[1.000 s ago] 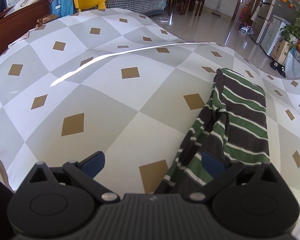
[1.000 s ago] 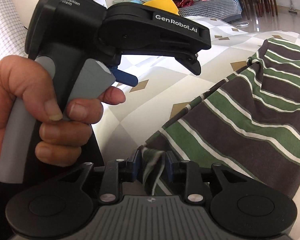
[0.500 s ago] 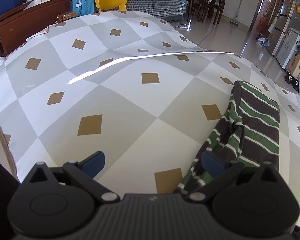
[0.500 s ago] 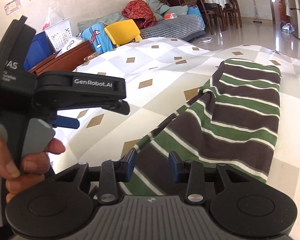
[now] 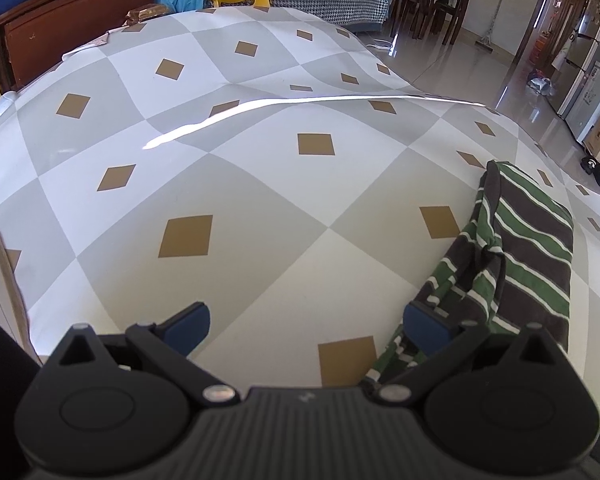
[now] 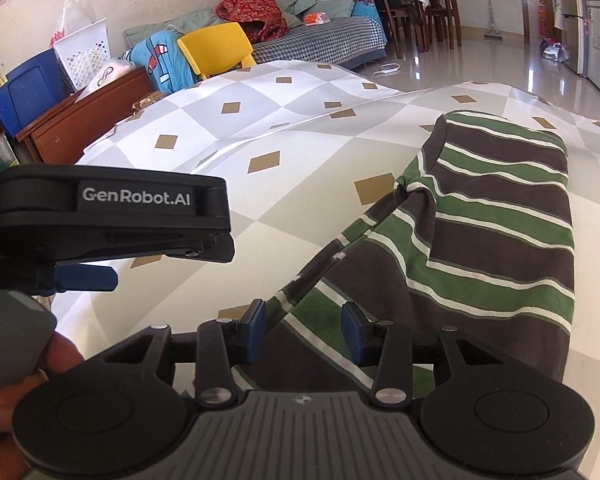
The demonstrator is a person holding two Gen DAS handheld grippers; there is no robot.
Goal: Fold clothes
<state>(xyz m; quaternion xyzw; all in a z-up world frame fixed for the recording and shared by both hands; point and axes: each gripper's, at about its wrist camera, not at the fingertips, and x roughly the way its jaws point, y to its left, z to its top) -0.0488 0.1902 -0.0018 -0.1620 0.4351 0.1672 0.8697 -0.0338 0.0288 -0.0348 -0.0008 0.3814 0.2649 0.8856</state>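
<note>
A striped garment (image 6: pixel 500 224) in brown, green and white lies folded lengthwise on the checked tablecloth (image 6: pixel 292 120). My right gripper (image 6: pixel 304 334) hovers over its near end; its jaws are opening, and the cloth lies below them, untouched by the pads. In the left wrist view the garment (image 5: pixel 516 256) runs along the right side. My left gripper (image 5: pixel 306 326) stands wide open over bare tablecloth (image 5: pixel 228 176), its right fingertip (image 5: pixel 424 326) by the garment's near edge. The left gripper's body (image 6: pixel 112 216) also shows at the left of the right wrist view.
A raised crease (image 5: pixel 300 106) crosses the tablecloth. Beyond the table stand a yellow chair (image 6: pixel 216 50), a wooden board (image 6: pixel 88 120), a blue bin (image 6: pixel 24 92) and a sofa with laundry (image 6: pixel 256 12). Shiny floor (image 5: pixel 452 60) and a fridge (image 5: pixel 596 76) lie to the right.
My right gripper let go of the garment's corner, opened, and drew back. The left gripper stayed open and shifted only slightly.
</note>
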